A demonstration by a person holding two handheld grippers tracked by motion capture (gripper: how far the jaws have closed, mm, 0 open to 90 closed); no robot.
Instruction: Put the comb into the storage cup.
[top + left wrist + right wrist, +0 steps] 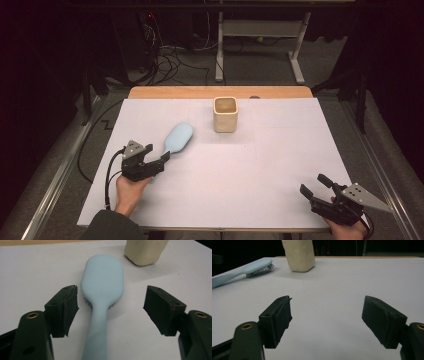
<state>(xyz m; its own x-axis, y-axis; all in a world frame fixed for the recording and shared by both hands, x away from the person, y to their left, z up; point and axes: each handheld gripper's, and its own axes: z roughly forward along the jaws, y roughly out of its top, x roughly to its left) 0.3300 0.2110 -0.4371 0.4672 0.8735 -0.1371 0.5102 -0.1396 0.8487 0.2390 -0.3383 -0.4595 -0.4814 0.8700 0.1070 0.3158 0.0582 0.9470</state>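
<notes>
High view: pale blue plastic hairbrush lay bristles-down on white surface, left of cream square ceramic cup; left gripper at its handle, right gripper well apart.
Left gripper view: fingers spread wide either side of handle, not touching.
Right gripper view: fingers wide, nothing between.

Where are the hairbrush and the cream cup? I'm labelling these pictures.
hairbrush (102, 285): left gripper view, on the smooth back of its head.
cream cup (225, 120): high view, on its front wall.
</notes>
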